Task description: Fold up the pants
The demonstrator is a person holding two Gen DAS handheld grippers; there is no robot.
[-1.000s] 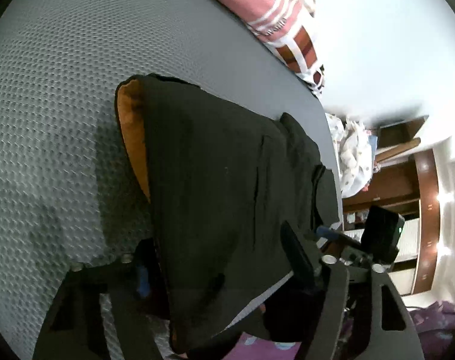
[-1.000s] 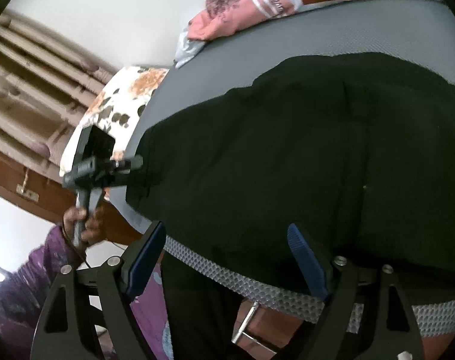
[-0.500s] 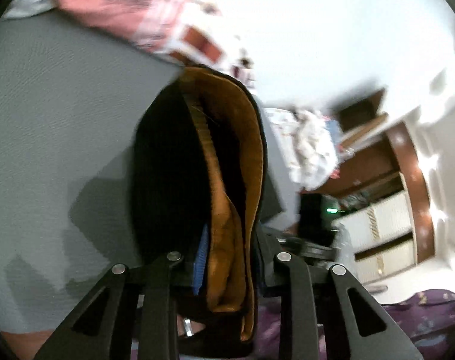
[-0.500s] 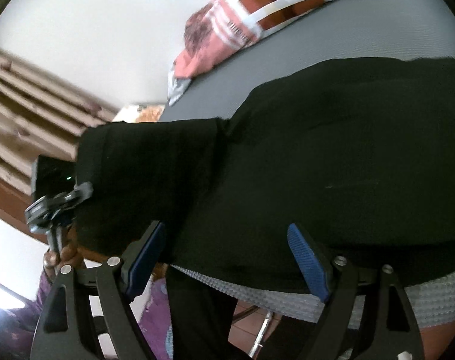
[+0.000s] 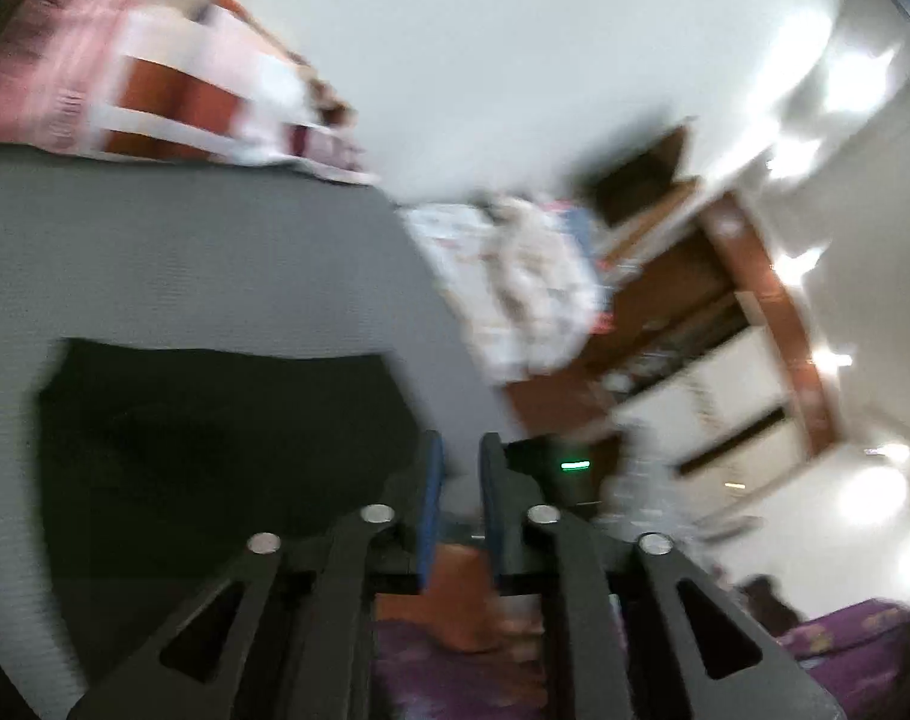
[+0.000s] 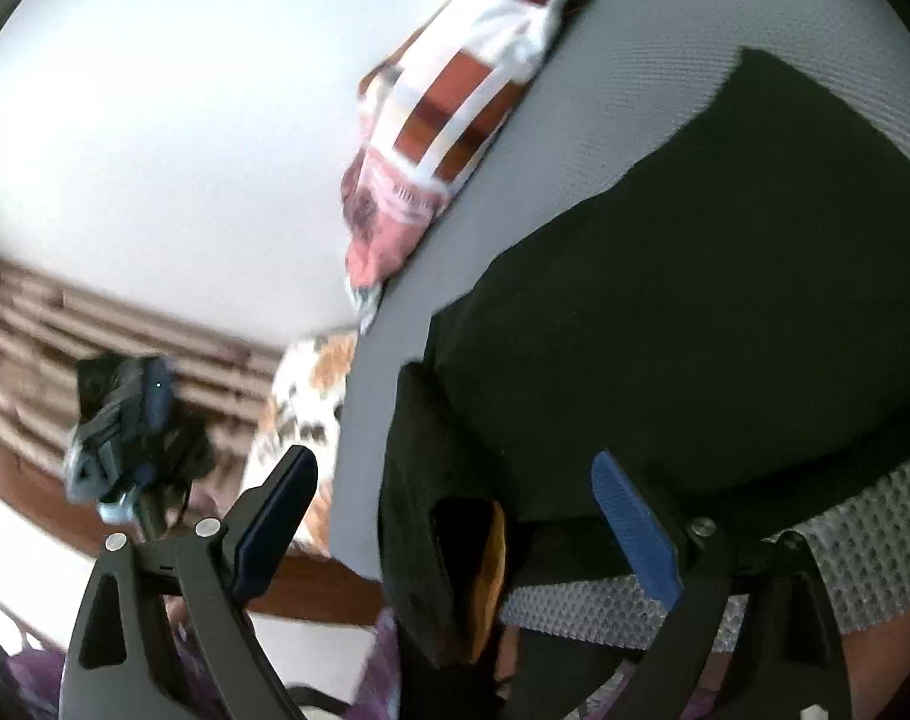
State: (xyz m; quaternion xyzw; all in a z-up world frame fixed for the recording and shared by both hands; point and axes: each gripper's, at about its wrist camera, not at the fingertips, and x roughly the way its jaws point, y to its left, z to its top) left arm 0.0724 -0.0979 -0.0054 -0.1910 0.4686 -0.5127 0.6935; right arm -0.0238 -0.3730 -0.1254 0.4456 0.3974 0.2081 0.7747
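Note:
The black pants lie folded on the grey bed, with one end hanging over the bed's near edge and showing orange lining. In the left wrist view the pants are a dark slab at lower left. My left gripper has its jaws nearly closed with a narrow gap and nothing between them; it is off the pants' right edge. My right gripper is wide open, its fingers either side of the hanging end, holding nothing. The left gripper also shows in the right wrist view, off the bed.
A pink, white and brown checked blanket lies at the far end of the bed, also in the right wrist view. A pile of pale cloth and a wooden cupboard stand beyond the bed's right side. A floral cushion sits left.
My left gripper has let go of the pants fold it carried and pulled off to the side; the pants now lie flat. The right gripper stayed open and tilted.

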